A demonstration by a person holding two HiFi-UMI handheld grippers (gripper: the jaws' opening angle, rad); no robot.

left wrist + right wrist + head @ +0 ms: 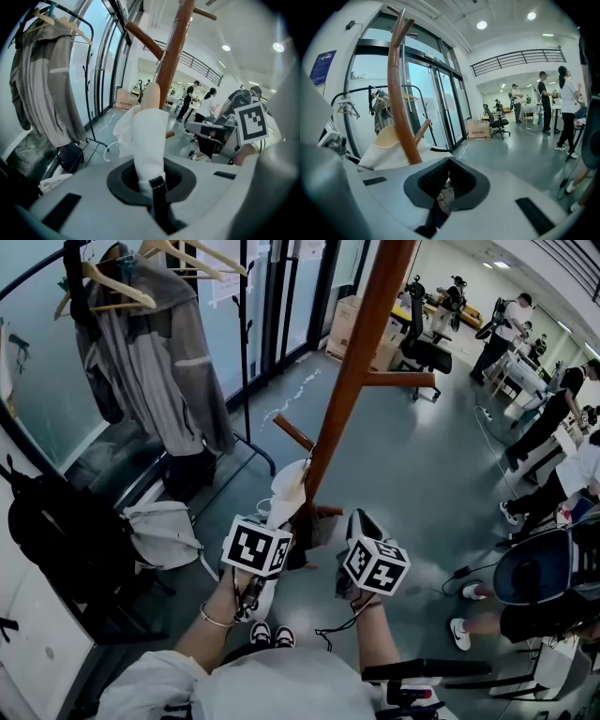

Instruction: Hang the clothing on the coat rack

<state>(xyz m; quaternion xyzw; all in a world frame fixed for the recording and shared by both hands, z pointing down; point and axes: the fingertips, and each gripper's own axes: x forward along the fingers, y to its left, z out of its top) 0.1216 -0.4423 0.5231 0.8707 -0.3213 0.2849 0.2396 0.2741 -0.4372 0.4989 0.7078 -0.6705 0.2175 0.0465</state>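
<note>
Pinched nearly together, the jaws of my left gripper (153, 182) clamp a fold of the white garment (147, 136). In the left gripper view it rises from between them as a bunched column. Its top stands in front of the brown pole of the coat rack (171, 61), under a slanted peg (140, 37). Off to the left, a grey jacket (42, 93) hangs on a black rail.

From the head view, my left gripper (273, 521) sits low with the garment (289, 486) bunched above it, close against the rack's pole (352, 381). Whether the cloth is hooked on anything I cannot tell. My right gripper (361, 521) is just on the other side of the pole, apart from the garment. The grey jacket (159, 352) hangs at upper left.

In the right gripper view, the jaws of my right gripper (449, 161) meet at their tips, and I can make out nothing gripped there. The garment (389, 150) spreads pale at the left around the pole (401, 103).
</note>
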